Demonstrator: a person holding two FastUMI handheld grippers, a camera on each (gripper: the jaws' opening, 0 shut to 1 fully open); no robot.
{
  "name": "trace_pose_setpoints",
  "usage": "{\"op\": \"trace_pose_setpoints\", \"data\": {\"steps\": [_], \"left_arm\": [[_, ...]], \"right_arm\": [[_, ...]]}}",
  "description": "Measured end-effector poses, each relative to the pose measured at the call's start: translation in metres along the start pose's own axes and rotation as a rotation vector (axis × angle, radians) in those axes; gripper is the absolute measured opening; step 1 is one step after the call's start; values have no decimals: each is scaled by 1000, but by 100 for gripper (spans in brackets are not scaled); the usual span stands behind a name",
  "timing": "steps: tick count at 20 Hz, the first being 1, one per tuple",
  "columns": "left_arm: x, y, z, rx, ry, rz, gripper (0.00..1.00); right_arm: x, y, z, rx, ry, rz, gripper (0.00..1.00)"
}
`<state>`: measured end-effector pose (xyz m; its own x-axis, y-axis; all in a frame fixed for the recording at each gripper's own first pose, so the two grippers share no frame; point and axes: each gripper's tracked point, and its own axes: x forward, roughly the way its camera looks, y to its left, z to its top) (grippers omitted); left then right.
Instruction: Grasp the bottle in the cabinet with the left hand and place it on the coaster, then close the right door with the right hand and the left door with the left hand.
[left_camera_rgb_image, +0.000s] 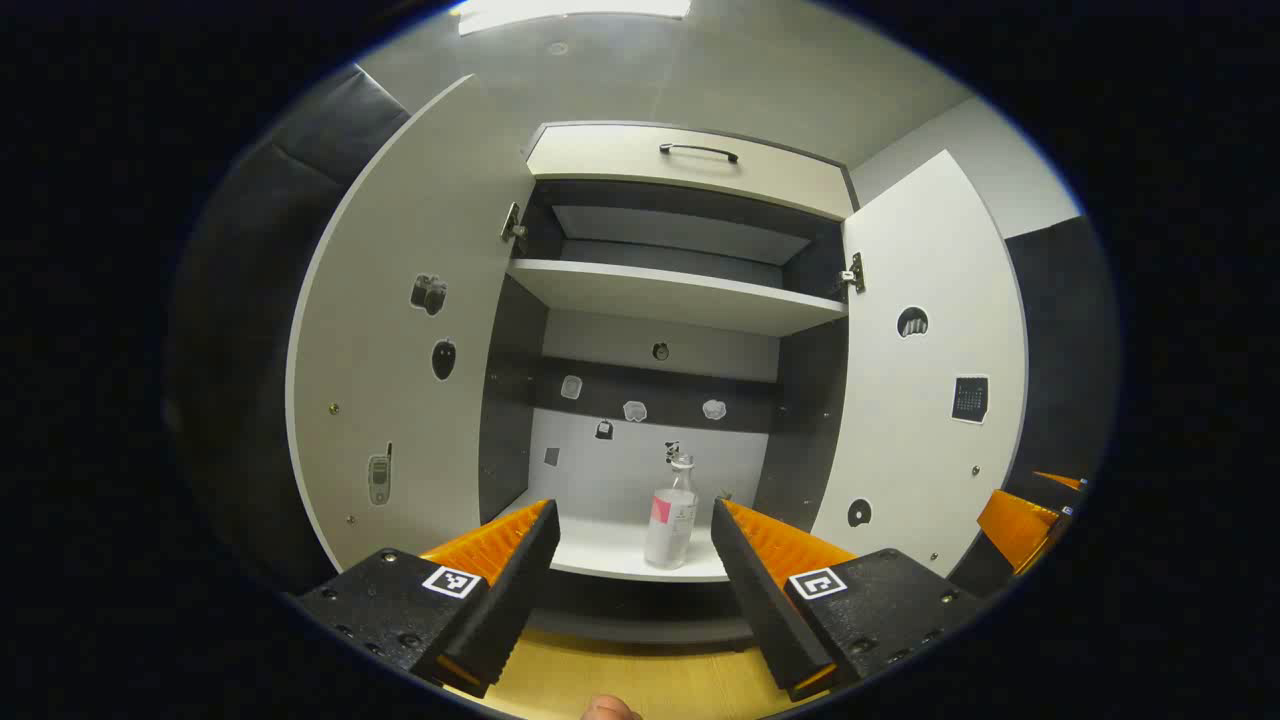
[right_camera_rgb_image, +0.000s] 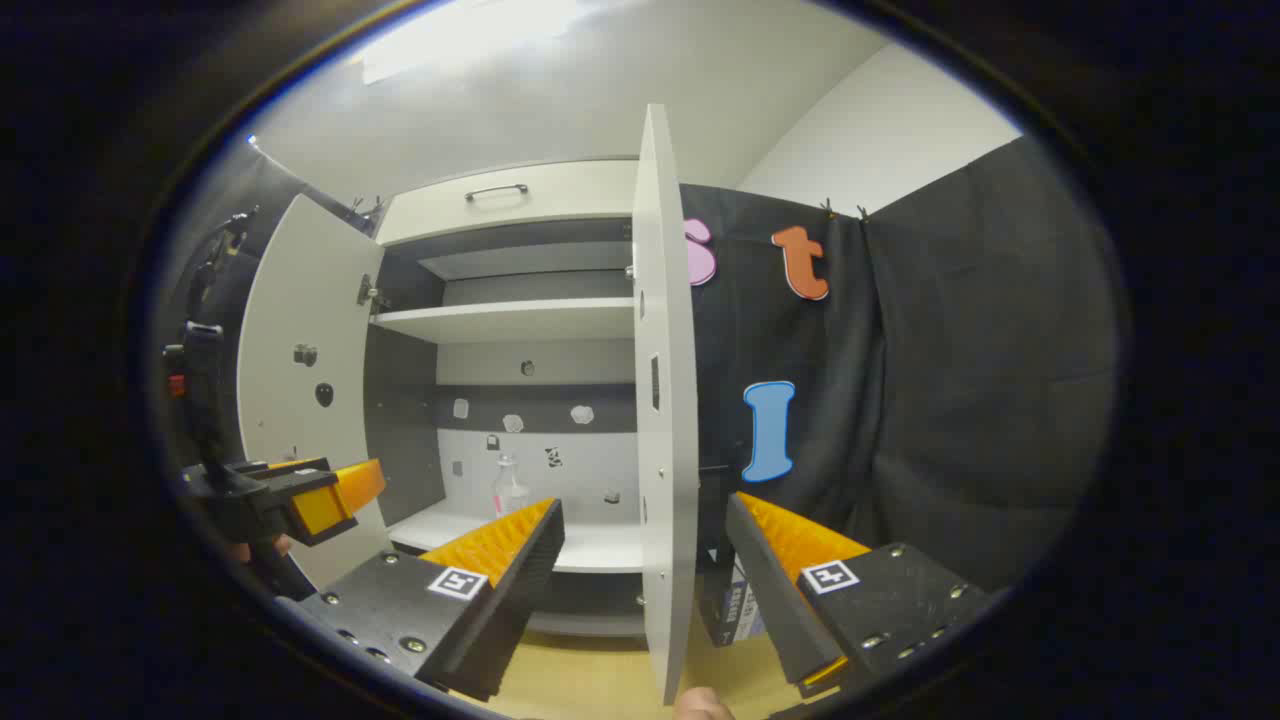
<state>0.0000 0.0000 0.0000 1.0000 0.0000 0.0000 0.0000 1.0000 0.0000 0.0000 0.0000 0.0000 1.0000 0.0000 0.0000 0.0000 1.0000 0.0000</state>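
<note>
In the left gripper view the left door (left_camera_rgb_image: 395, 370) stands swung wide, its inner face dotted with small stickers; none carries writing that can be read. The left gripper (left_camera_rgb_image: 632, 520) has its fingers spread apart, holding nothing, well short of the cabinet (left_camera_rgb_image: 690, 165). Between those fingers, farther off, the bottle (left_camera_rgb_image: 672, 520) stands upright on the bottom shelf (left_camera_rgb_image: 610, 550), near the shelf's front edge and right of centre, with open shelf on both sides. It is clear, with a pink patch and a white label too small to read. The right door (left_camera_rgb_image: 930, 370) is also wide open, a dark calendar-like sticker on it. At the far right edge is part of the other gripper.

In the right gripper view the right gripper (right_camera_rgb_image: 645, 525) is spread apart and empty, the right door's edge standing between its fingers. A small box (right_camera_rgb_image: 738, 605) with blurred print sits at the door's foot.
</note>
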Motion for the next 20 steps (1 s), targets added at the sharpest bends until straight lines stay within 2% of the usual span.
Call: {"op": "trace_pose_setpoints", "data": {"steps": [7, 8, 11, 12, 19, 20], "left_arm": [[0, -8, 0, -13, -1, -2, 96], [0, -9, 1, -14, -2, -2, 96], [-1, -11, 0, -3, -2, -1, 96], [-2, -11, 0, -1, -4, -1, 96], [-2, -11, -2, 3, 4, 2, 96], [-1, -11, -3, 4, 7, 2, 96]], "right_arm": [[1, -16, 1, -12, -9, -20, 99], [1, -17, 1, -14, -7, -21, 96], [2, -23, 1, -16, -7, -25, 96], [1, -24, 1, -16, -8, -27, 99], [3, -29, -2, -27, -3, -33, 96], [3, -31, -2, -29, -3, -37, 99]]}}
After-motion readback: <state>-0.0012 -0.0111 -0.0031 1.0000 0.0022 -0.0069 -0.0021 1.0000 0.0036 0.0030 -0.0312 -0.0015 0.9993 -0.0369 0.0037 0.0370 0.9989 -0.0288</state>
